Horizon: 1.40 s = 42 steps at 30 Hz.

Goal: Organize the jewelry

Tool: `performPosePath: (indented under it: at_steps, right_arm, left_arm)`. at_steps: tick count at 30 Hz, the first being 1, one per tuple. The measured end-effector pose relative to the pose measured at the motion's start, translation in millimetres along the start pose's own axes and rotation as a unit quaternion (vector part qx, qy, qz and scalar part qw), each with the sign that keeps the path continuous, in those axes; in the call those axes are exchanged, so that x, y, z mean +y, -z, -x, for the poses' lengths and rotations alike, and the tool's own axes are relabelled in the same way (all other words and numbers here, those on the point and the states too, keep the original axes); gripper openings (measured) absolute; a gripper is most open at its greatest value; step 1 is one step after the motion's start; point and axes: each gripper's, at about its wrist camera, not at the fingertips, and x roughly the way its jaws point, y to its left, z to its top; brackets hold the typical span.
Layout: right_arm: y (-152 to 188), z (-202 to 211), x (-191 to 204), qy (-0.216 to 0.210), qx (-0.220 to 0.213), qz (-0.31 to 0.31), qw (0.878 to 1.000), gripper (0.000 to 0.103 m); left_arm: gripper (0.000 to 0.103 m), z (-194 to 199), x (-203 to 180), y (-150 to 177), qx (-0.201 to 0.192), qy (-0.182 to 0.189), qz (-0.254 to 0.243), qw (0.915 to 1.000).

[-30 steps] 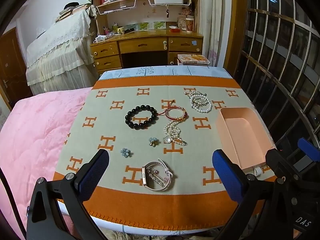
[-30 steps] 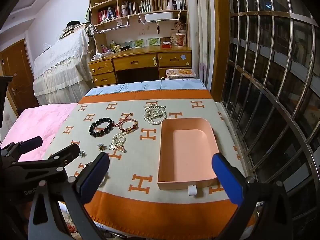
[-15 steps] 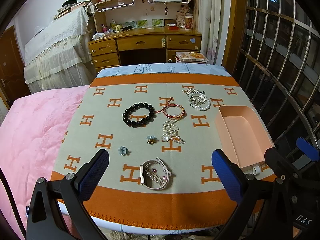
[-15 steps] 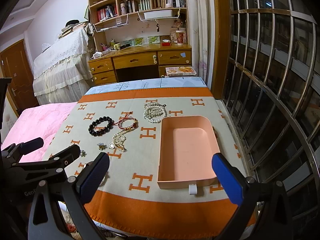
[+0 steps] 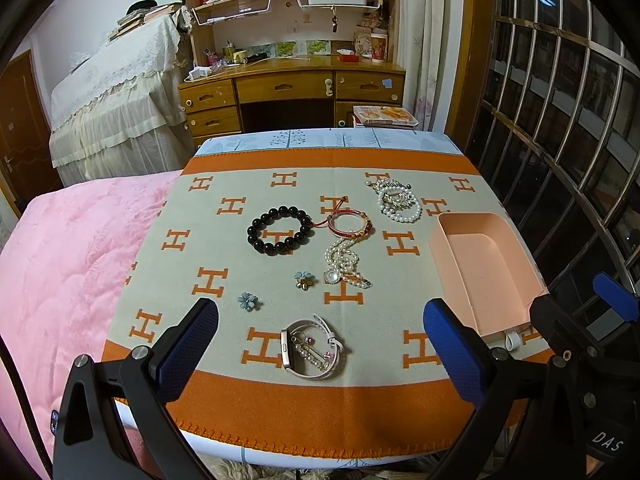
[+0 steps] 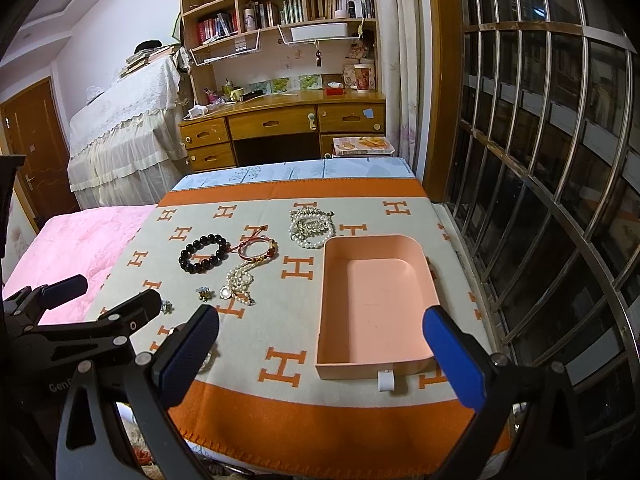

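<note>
Jewelry lies on an orange and beige H-pattern cloth (image 5: 224,240). A black bead bracelet (image 5: 279,230), a red cord bracelet (image 5: 349,225), a pearl necklace with a pendant (image 5: 343,264), a pearl and gold pile (image 5: 398,200), two small flower earrings (image 5: 248,301) (image 5: 304,279) and a white band with charms (image 5: 312,347) are spread out. An empty pink tray (image 6: 376,300) stands at the right. My left gripper (image 5: 320,352) is open, just short of the white band. My right gripper (image 6: 320,356) is open before the tray's near wall.
A pink quilt (image 5: 64,248) covers the bed to the left. A barred window (image 6: 540,160) runs along the right edge. A wooden desk (image 5: 292,92) and bookshelves stand behind. The right gripper's body shows at the lower right of the left wrist view (image 5: 580,360).
Both grippers have drawn back and risen slightly; the jewelry and tray sit a little farther up in both views. Nothing on the cloth has moved.
</note>
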Motion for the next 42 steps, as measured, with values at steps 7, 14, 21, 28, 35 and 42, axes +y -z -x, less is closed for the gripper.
performPosePath:
  at_steps: [7,14,21,28,35,42]
  right_arm:
    - [1,1,2,0.0,-0.001,0.001,1.0,0.102]
    - [-1,3,5,-0.002,0.004,0.001,1.0,0.102]
    - [0,4,9,-0.01,0.001,0.002,1.0,0.101]
    - [2,3,10,-0.021,0.003,0.003,1.0,0.098]
    - [1,1,8,-0.025,0.006,0.001,1.0,0.098]
    - [-2,-6,7,-0.027,0.013,0.006,1.0,0.097]
  left_arm:
    - [0.101,10,0,-1,-0.003,-0.006,0.001,1.0]
    - [0.101,11,0,0,-0.001,-0.007,0.003,1.0]
    - [0.101,13,1,1,-0.004,-0.003,0.005,1.0]
    - [0.101,13,1,1,-0.004,-0.004,0.005,1.0]
    - [0.101,13,1,0,-0.006,-0.007,-0.002,1.0]
    - [0.101,4,4,-5,0.002,0.007,-0.003,1.0]
